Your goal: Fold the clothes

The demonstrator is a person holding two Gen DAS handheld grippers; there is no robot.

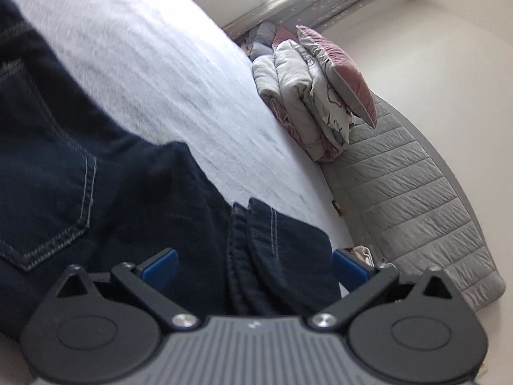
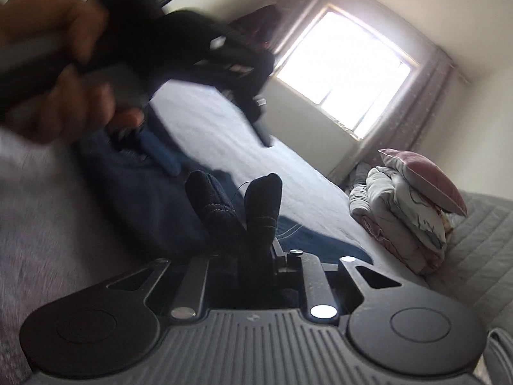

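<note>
Dark blue jeans (image 1: 96, 166) lie across the white bed (image 1: 166, 73), back pocket stitching showing at the left. My left gripper (image 1: 255, 268) is open, its blue pads (image 1: 160, 266) wide apart, with a folded hem of the jeans lying between them untouched. In the right wrist view my right gripper (image 2: 253, 240) is shut on the jeans (image 2: 147, 205); two bunches of denim stick up out of its jaws and hide the fingertips. A hand (image 2: 73, 96) holds the blurred left gripper at the upper left, and one of its blue fingers (image 2: 162, 154) sits over the denim.
A stack of folded duvets (image 1: 298, 96) with a pink pillow (image 1: 340, 70) on top stands at the head of the bed, against a grey quilted headboard (image 1: 410, 199). A bright window (image 2: 343, 73) with grey curtains is beyond the bed.
</note>
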